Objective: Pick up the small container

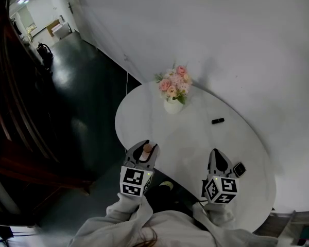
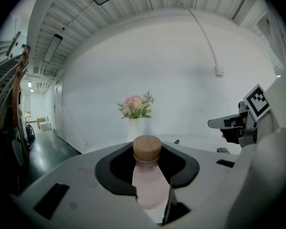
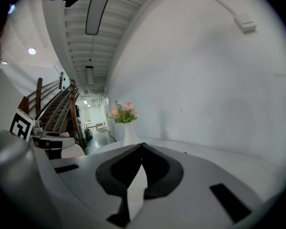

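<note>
Left hand-held gripper [image 1: 146, 151] held forward, clamping small container [image 2: 148, 178]

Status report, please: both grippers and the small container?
Left gripper shut on small container. Right gripper shut, empty. Vase of flowers well across table; nothing in the way.

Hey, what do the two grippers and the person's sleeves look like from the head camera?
The left gripper and right gripper are pale grey bodies with black-lined jaws that taper to a point. Each carries a cube with black-and-white square markers. The sleeves are light grey.
</note>
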The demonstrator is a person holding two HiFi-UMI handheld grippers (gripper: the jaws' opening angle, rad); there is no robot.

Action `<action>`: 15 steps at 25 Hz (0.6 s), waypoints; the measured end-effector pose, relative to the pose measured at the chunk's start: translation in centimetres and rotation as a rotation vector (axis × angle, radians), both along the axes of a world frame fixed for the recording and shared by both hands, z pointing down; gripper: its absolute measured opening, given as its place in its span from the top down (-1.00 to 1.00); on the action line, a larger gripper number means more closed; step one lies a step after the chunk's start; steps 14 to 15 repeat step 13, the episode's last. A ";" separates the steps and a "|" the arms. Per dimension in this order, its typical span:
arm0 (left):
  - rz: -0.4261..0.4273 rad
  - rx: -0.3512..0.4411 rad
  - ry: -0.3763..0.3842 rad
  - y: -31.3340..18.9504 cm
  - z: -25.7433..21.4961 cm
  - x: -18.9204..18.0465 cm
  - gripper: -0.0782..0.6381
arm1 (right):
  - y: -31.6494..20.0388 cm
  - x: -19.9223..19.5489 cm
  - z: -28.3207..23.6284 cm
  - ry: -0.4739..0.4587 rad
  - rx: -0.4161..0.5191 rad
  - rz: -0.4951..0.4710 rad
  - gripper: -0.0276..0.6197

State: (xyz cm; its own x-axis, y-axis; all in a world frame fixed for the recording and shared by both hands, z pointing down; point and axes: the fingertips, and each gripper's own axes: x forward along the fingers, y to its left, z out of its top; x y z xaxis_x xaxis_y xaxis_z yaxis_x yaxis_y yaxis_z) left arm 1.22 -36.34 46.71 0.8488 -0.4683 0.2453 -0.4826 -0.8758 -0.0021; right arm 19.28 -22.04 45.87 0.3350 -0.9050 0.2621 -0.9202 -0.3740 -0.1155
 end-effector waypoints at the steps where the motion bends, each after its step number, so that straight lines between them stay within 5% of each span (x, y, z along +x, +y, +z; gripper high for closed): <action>1: 0.003 0.002 0.001 0.0 0.1 0.0 0.43 | 0.0 -0.1 0.0 -0.002 0.000 0.000 0.76; 15: 0.027 -0.024 -0.013 0.1 1.0 1.1 0.43 | 0.1 0.0 0.6 -0.017 -0.010 0.007 0.76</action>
